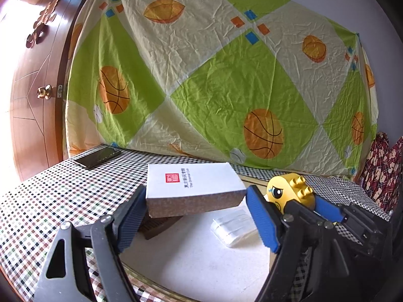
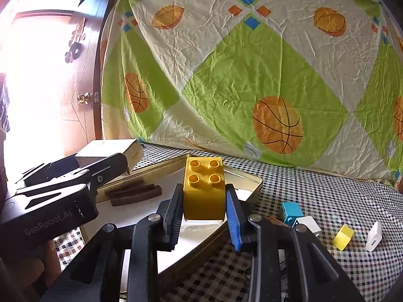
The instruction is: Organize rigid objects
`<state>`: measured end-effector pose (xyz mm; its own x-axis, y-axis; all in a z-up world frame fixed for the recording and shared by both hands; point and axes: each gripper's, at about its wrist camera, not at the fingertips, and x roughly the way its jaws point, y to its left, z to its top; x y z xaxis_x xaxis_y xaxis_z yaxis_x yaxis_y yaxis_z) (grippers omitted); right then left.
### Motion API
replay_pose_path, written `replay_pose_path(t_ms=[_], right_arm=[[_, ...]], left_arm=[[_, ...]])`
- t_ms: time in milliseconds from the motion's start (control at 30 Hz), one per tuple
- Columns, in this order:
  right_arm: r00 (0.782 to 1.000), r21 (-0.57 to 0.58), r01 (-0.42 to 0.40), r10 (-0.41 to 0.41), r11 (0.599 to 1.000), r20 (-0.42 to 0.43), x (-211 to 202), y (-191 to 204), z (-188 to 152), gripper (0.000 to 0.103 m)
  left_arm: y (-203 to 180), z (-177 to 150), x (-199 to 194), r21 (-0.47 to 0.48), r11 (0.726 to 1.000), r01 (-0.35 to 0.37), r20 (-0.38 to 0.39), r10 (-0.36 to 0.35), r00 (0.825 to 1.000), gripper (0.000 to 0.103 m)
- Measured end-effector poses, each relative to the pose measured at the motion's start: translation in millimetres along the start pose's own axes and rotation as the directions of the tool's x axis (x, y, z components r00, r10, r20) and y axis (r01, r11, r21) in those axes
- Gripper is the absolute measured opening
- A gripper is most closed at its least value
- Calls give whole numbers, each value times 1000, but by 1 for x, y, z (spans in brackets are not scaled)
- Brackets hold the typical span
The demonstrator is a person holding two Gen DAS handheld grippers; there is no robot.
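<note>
Across the upper frame of both views hung a crumpled green-and-cream bedsheet printed with orange basketballs [image 2: 252, 75], with a brown wooden door [image 1: 35, 88] at the left. Below it, a bench covered in small-checked cloth [image 2: 327, 196] carried a shallow gold-rimmed metal tin tray with a white floor [image 2: 257, 183].

At centre of the left wrist view, the left tool [image 1: 199, 216] stood wide, gripping a white rectangular cardboard box with a red stamp [image 1: 194, 186] above the tray; the near pad's contact was only partly visible. A clear plastic packet [image 1: 234, 229] lay on the tray's floor below.

At centre of the right wrist view, the right tool [image 2: 204, 214] was narrowed on a yellow studded plastic toy brick [image 2: 204, 191] over the tray. Dark brown flat bars [image 2: 133, 192] lay in the tray.

At lower right lay a blue block [image 2: 291, 212], a small yellow cube [image 2: 343, 236] and a white charger plug [image 2: 374, 236].
</note>
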<state>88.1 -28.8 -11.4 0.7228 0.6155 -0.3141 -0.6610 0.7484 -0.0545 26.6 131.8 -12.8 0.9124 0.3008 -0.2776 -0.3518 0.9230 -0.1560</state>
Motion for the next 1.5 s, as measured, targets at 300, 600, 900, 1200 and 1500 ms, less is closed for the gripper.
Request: replay_pose_path(t_ms=[300,600,900,1200,1500], right_arm=[[998,15,-33,34,999,-49,20,2,4,34],[987,48,-78,84,996,-139,53,2,13,34],[972,81,-74,90,994,-217,84,-3,18,34],[975,158,-91,120,983,-186,65,-26,10,68],[993,222,32,-6,975,-116,9,-94,-6,73]], left_arm=[[9,3,16,19,999,-37,-50,37,998,79],[21,12,43,27,999,-38,-138,42,990,80],[17,14,64,88,995,-44,-205,61,977,82],[22,8,59,50,997,-65,-215,75,974,99],[-2,4,46,50,998,-43,-206,52,977,103]])
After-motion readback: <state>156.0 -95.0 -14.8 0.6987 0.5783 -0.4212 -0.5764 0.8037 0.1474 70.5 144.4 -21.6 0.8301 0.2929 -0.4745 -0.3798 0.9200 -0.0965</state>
